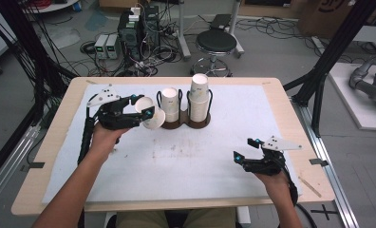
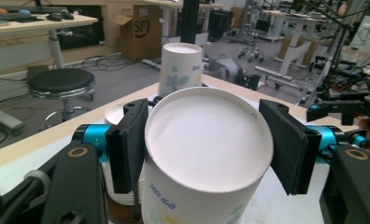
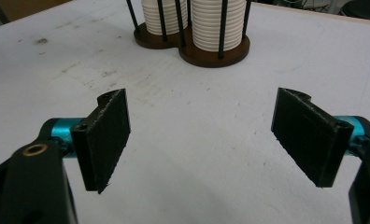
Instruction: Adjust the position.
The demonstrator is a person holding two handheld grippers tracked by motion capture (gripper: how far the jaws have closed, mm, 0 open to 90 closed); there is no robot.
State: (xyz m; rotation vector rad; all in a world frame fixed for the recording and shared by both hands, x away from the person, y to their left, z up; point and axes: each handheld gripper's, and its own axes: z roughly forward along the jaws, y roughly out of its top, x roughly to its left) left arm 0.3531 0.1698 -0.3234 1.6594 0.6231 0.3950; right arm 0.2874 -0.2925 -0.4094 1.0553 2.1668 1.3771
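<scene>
Left gripper [image 1: 148,110], jaws clamped on a white paper cup [image 2: 206,154] beside the dark wooden two-bay cup holder [image 1: 185,122]; squeezing may crush it, while the right gripper [image 1: 245,151] rests wide open, empty.

A light wooden table [image 1: 62,128] carries a white mat [image 1: 186,166] that covers most of its top and bears faint brown stains near the middle. Toward the far edge, a dark wooden two-slot cup holder [image 1: 185,122] with black upright rods stands on the mat, a stack of white paper cups [image 1: 200,97] in each slot.
</scene>
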